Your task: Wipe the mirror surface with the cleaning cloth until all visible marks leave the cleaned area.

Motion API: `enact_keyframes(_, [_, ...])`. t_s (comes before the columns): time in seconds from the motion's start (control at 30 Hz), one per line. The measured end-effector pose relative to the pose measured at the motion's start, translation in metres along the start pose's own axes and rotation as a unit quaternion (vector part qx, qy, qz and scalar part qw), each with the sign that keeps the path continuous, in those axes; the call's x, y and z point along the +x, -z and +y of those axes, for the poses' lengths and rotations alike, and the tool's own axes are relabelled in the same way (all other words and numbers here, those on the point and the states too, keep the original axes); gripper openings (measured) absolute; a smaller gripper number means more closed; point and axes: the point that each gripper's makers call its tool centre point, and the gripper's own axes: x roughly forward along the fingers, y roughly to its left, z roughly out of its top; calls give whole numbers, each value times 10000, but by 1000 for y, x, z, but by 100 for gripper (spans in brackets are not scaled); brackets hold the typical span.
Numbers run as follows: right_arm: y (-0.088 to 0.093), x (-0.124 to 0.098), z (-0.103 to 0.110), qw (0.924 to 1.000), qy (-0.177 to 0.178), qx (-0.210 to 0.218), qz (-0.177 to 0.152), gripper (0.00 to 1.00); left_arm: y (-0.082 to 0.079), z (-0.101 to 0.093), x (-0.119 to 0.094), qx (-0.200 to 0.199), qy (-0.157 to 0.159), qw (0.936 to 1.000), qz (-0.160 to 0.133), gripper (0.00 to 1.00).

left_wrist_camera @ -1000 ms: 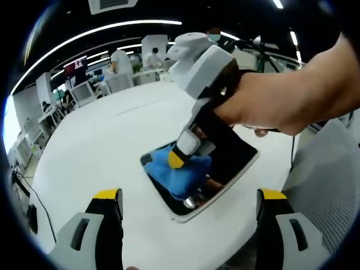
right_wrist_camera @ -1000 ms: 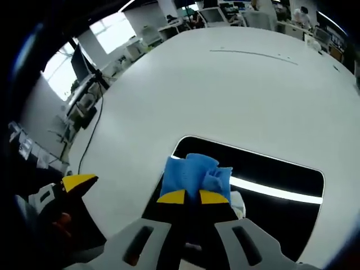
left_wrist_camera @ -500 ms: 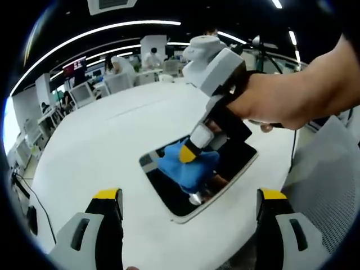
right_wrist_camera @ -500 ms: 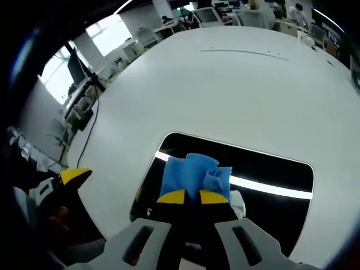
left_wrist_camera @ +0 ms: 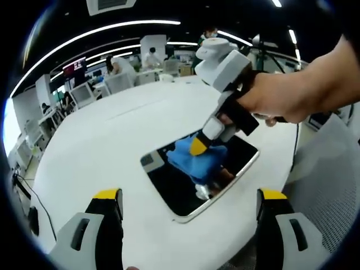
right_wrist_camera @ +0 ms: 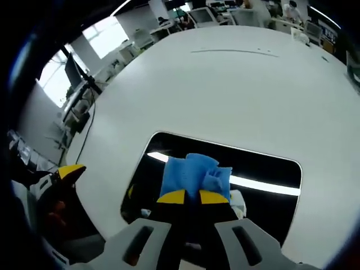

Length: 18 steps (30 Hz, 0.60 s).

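Cloth (right_wrist_camera: pixel 195 175) slid along mirror (right_wrist_camera: pixel 264 169), right tool (right_wrist_camera: pixel 188 196) pinching it, left tool (left_wrist_camera: pixel 190 194) spread.

The mirror (right_wrist_camera: pixel 264 169) is proper glossy, dark glass throwing back the ceiling light strips as a bright streak across the lower middle of the right gripper view, and it sits on a smooth matt white table (right_wrist_camera: pixel 225 95) with no shine to it at all. The cleaning cloth (right_wrist_camera: pixel 194 174) looks like soft blue fabric, slightly nubbly and bunched, totally matt next to the glass. In the left gripper view the right gripper (left_wrist_camera: pixel 198 147) up in the upper right looks like smooth matt pale-grey plastic with black parts and yellow tips, and the left gripper (left_wrist_camera: pixel 188 199) at the bottom has the same grey plastic jaws with yellow ends.
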Motion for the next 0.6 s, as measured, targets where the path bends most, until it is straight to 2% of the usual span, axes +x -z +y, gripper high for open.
enact_keyframes(0.6, [7,-12,-26,9998,36,174,-63,1,1,-1,-1,22,-19,10000,48,99])
